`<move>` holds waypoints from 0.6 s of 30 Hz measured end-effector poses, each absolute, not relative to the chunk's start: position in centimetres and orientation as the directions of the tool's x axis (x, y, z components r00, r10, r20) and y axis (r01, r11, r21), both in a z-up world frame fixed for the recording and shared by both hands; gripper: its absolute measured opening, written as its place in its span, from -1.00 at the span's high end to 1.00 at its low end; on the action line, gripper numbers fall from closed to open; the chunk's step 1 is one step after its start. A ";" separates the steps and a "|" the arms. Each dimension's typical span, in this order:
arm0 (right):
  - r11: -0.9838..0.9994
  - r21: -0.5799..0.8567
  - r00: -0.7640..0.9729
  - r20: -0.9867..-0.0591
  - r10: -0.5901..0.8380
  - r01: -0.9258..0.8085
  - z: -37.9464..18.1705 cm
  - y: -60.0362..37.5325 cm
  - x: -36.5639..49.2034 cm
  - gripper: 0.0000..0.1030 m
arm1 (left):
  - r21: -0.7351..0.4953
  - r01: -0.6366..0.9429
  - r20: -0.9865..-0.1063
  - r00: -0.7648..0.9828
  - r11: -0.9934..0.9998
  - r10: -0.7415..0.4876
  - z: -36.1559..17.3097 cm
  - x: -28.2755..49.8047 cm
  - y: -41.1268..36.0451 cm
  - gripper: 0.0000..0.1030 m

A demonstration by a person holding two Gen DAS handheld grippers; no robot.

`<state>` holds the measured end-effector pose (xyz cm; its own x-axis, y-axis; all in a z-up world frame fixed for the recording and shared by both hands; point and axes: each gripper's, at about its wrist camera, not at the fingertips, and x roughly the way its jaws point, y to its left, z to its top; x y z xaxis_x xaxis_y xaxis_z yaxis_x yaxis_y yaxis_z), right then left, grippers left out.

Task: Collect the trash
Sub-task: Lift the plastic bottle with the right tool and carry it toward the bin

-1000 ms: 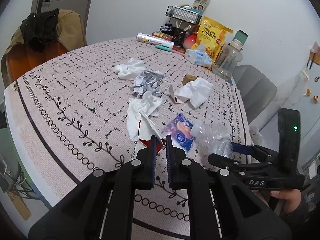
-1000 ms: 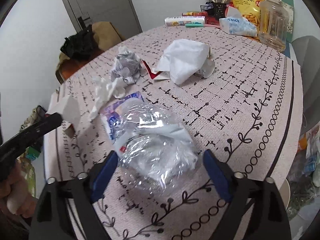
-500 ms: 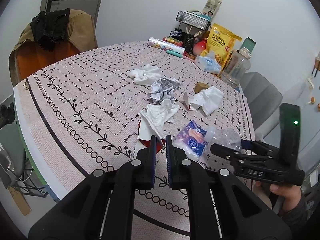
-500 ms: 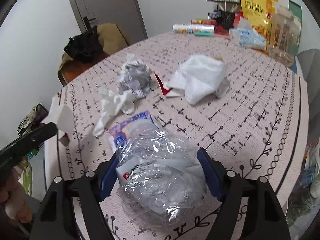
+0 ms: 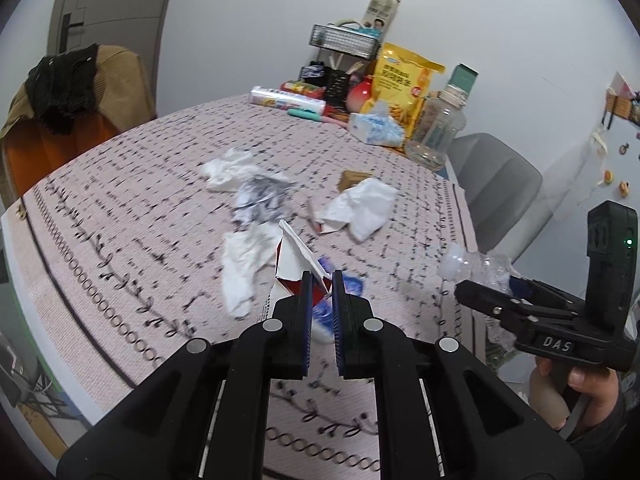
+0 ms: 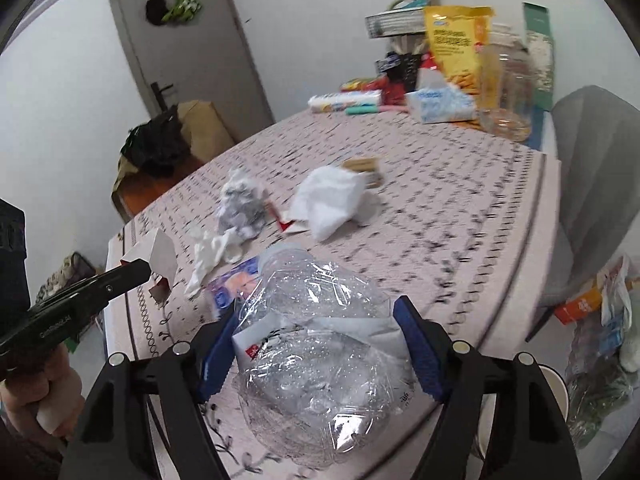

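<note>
My left gripper [image 5: 321, 280] is shut on a torn red-and-white paper carton [image 5: 294, 258] and holds it above the table; the carton also shows in the right wrist view [image 6: 158, 258]. My right gripper [image 6: 316, 320] is shut on a crushed clear plastic bottle [image 6: 316, 344], lifted off the table; the bottle also shows in the left wrist view [image 5: 476, 266]. On the patterned tablecloth [image 5: 120, 208] lie white tissues [image 5: 362, 206], a crumpled foil wrapper [image 5: 262, 196] and a blue wrapper [image 5: 340, 292].
At the table's far end stand a yellow snack bag [image 5: 404, 80], a clear jar [image 5: 438, 128], a tissue pack [image 5: 374, 128] and a wire rack [image 5: 344, 42]. A grey chair [image 5: 496, 184] is at the right, an orange chair with clothes [image 5: 60, 96] at the left. Bagged rubbish [image 6: 600, 332] lies on the floor.
Both grippers have risen and pulled back from the table. The right gripper closed on the bottle and lifted it; the left kept hold of the carton.
</note>
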<state>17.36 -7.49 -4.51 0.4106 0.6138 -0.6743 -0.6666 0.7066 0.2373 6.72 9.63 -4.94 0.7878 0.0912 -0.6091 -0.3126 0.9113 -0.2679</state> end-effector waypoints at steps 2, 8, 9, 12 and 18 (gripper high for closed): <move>0.729 0.240 0.434 -0.669 0.603 -0.641 -4.2 -9.2 18.0 -0.43 | -0.263 -0.291 -0.607 0.791 0.920 0.077 -4.6 7.5 8.8 0.81; 0.790 0.251 0.500 -0.658 0.563 -0.560 -3.8 -14.4 19.6 -0.43 | -0.243 -0.223 -0.600 0.799 0.944 0.034 -3.8 10.0 6.0 0.81; 0.801 0.254 0.512 -0.656 0.555 -0.543 -3.8 -15.4 19.8 -0.43 | -0.240 -0.212 -0.600 0.800 0.947 0.027 -3.7 10.4 5.5 0.81; 0.826 0.261 0.540 -0.652 0.532 -0.499 -4.0 -18.0 20.5 -0.43 | -0.228 -0.173 -0.602 0.798 0.958 0.000 -3.4 11.8 3.7 0.81; 0.880 0.281 0.590 -0.658 0.468 -0.384 -5.3 -23.7 22.4 -0.43 | -0.201 -0.107 -0.605 0.796 0.974 -0.038 -2.8 14.0 0.3 0.81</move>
